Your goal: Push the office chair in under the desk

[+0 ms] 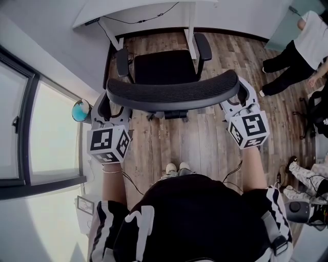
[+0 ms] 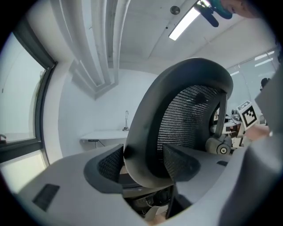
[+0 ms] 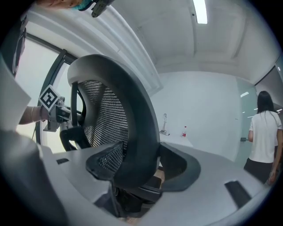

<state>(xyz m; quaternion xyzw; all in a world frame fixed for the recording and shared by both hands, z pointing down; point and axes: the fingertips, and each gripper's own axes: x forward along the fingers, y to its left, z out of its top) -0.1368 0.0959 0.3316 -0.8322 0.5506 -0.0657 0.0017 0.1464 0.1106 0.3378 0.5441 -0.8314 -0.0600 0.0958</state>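
The black office chair stands on the wood floor with its seat (image 1: 164, 66) partly under the white desk (image 1: 138, 11). Its curved mesh backrest (image 1: 171, 92) faces me. My left gripper (image 1: 107, 106) is at the backrest's left end, my right gripper (image 1: 240, 96) at its right end. In the left gripper view the backrest's rim (image 2: 146, 132) runs between the wide jaws of the left gripper (image 2: 143, 161), which is open. The right gripper view shows the same: the rim (image 3: 137, 132) stands between the spread jaws of the right gripper (image 3: 139, 163), with no clear squeeze.
A big window (image 1: 31, 133) fills the left wall, with a blue ball-like object (image 1: 80, 110) by it. The desk's legs (image 1: 190, 30) flank the chair's armrests. A person in a white shirt (image 1: 310, 41) stands at the far right. Another chair (image 1: 318, 110) is at the right edge.
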